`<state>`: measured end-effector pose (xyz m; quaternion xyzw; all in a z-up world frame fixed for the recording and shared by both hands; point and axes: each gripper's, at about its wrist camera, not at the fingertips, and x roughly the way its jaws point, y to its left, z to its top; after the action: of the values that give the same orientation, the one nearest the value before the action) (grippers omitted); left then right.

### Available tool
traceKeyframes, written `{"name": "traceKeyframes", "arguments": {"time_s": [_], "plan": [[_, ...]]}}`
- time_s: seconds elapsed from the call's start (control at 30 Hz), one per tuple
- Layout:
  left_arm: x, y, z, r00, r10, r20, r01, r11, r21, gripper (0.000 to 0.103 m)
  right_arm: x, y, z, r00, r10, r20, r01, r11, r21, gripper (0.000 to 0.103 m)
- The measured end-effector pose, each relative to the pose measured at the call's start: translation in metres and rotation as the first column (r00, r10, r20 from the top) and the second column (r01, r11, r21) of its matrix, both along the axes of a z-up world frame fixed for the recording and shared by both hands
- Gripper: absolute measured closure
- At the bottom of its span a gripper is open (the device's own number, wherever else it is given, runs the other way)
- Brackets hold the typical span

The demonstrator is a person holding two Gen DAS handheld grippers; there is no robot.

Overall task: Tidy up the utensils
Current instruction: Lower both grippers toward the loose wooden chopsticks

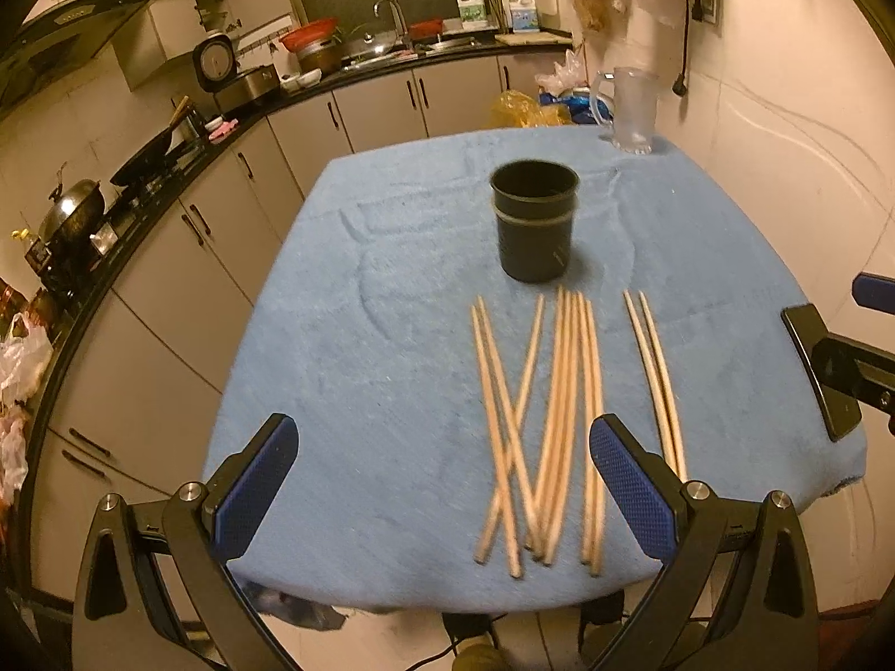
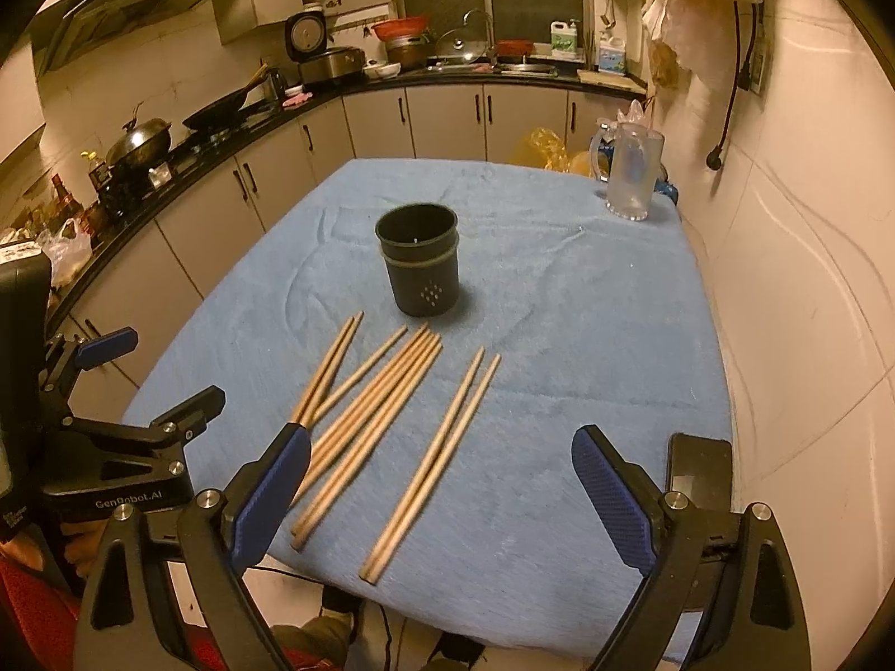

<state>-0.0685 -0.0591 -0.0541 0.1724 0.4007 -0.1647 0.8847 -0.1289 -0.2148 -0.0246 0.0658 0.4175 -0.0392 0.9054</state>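
Lying flat near the bench's (image 1: 347, 335) front edge — chopsticks (image 1: 559, 419), long axes pointing toward the upright black cup (image 1: 534, 221); hovering released — left tool (image 1: 442, 481), right tool (image 2: 442, 486).

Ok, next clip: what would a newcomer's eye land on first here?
Probably the wooden chopsticks spread loose across the near half of the blue towel, one pair lying apart to the right. Just behind them a black holder cup stands upright and looks empty. Both grippers hover open at the near edge.

One legible mark: "GenRobot.AI" in pale letters on the black body of the left gripper (image 2: 159, 386). Bottle labels unreadable.
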Motion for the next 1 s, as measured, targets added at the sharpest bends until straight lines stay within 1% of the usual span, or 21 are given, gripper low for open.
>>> {"name": "traceKeyframes", "arguments": {"time_s": [0.2,0.33,0.5,0.6,0.7,0.83,1.0], "plan": [[-0.012,-0.011,-0.016,0.998,-0.001,-0.055,0.003,0.999,0.036,0.000,-0.003,-0.010,-0.018,0.998,0.029,-0.048,-0.027,0.999,0.031,0.008],[-0.013,-0.011,-0.024,0.996,-0.023,-0.082,0.028,0.998,0.057,0.000,-0.004,-0.011,-0.029,0.996,0.016,-0.085,-0.010,0.998,0.065,0.010],[0.001,-0.002,-0.026,0.991,-0.076,-0.110,0.083,0.995,0.060,0.000,0.000,-0.005,-0.035,0.993,-0.052,-0.110,0.062,0.994,0.090,0.012],[0.007,0.004,-0.025,0.988,-0.118,-0.105,0.124,0.991,0.056,0.000,0.003,0.000,-0.032,0.989,-0.100,-0.113,0.110,0.990,0.089,0.012],[0.015,0.011,-0.028,0.982,-0.152,-0.112,0.159,0.985,0.065,0.000,0.009,0.006,-0.036,0.981,-0.143,-0.134,0.157,0.983,0.101,0.013],[0.028,0.020,-0.033,0.974,-0.186,-0.130,0.194,0.980,0.046,0.000,0.016,0.015,-0.042,0.968,-0.186,-0.170,0.204,0.974,0.101,0.015],[0.036,0.024,-0.041,0.962,-0.228,-0.151,0.235,0.972,0.026,0.000,0.020,0.020,-0.050,0.952,-0.230,-0.202,0.253,0.963,0.092,0.021]]}}
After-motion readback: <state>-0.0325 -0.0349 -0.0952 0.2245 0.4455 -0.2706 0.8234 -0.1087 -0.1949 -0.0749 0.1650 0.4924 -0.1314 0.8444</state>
